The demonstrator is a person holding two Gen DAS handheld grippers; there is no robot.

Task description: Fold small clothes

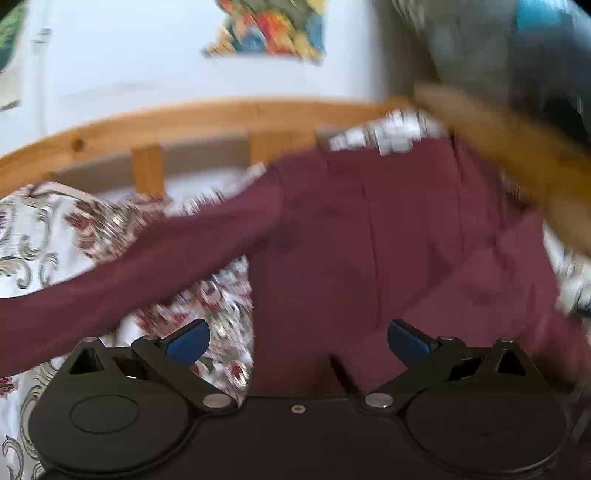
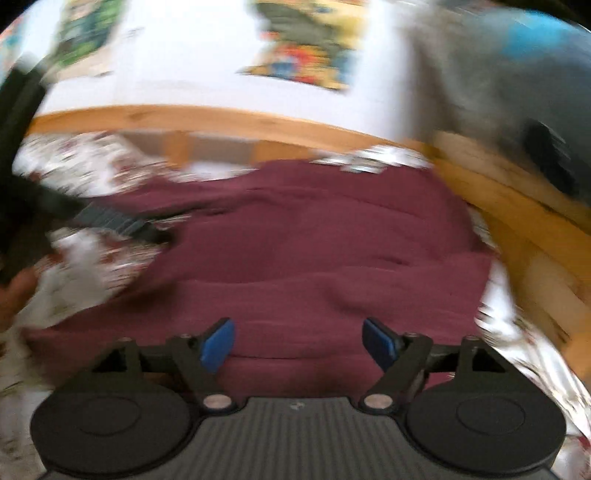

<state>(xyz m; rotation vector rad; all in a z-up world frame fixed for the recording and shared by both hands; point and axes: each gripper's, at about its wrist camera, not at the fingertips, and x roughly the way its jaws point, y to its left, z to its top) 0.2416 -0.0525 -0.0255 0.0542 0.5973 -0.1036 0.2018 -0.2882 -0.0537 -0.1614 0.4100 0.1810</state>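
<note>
A maroon long-sleeved garment lies spread on a floral bedspread, one sleeve stretched out to the left. My left gripper is open and empty, just above the garment's near edge. In the right wrist view the same garment fills the middle. My right gripper is open and empty over its near hem. The left gripper's dark body shows at the left of the right wrist view, near the sleeve. Both views are motion-blurred.
A wooden bed frame curves behind and along the right side. A white wall with colourful posters stands behind. A grey and blue object sits at the upper right.
</note>
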